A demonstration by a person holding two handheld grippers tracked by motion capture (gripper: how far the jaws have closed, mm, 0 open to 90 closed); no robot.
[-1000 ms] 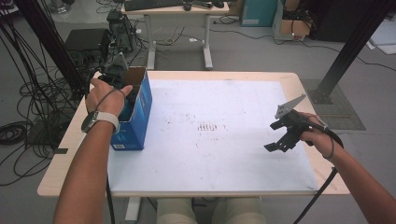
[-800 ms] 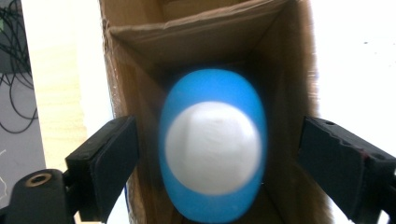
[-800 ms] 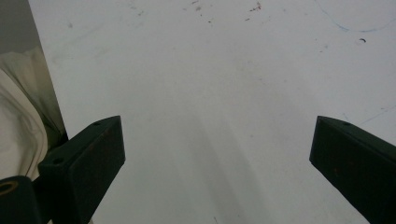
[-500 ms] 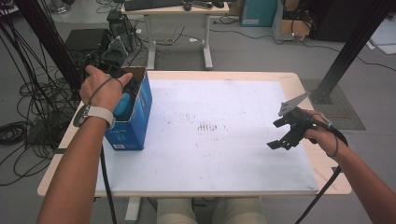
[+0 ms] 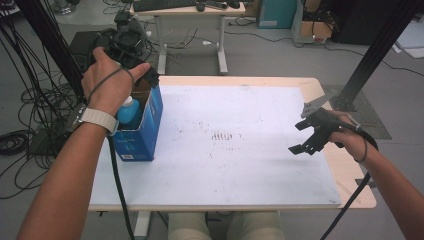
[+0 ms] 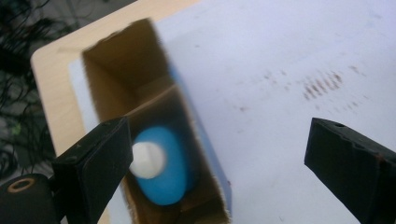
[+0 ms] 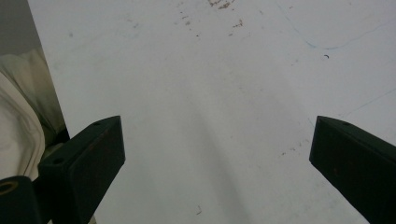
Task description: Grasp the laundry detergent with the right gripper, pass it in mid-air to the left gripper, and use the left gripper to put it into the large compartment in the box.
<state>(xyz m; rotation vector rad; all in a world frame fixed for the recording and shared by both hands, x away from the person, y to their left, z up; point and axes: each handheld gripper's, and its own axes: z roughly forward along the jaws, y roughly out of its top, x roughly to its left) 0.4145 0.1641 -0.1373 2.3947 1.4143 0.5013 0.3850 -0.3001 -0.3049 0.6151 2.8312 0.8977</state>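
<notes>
An open-topped blue carton (image 5: 145, 127) stands at the left edge of the white board (image 5: 240, 165). Inside it stands a blue bottle (image 5: 129, 111) with a white cap. My left gripper (image 5: 142, 70) hovers above the carton's far end, open, holding nothing. The left gripper view looks down into the carton (image 6: 121, 88) at the bottle (image 6: 161, 172), with my left gripper (image 6: 224, 154) spread wide, one jaw over the carton and the other over the board. My right gripper (image 5: 302, 137) hangs open over the board's right side. In its own view the right gripper (image 7: 219, 154) has bare board between the jaws.
The board lies on a wooden table (image 5: 345, 170). The person's legs (image 5: 225, 227) sit at the front edge. Cables (image 5: 30, 125) cover the floor at the left, a black post (image 5: 370, 60) stands at the right, and a desk (image 5: 190, 15) stands behind.
My left hand and gripper have risen and drawn back toward the carton's far end, uncovering the bottle inside. The right gripper has hardly moved.
</notes>
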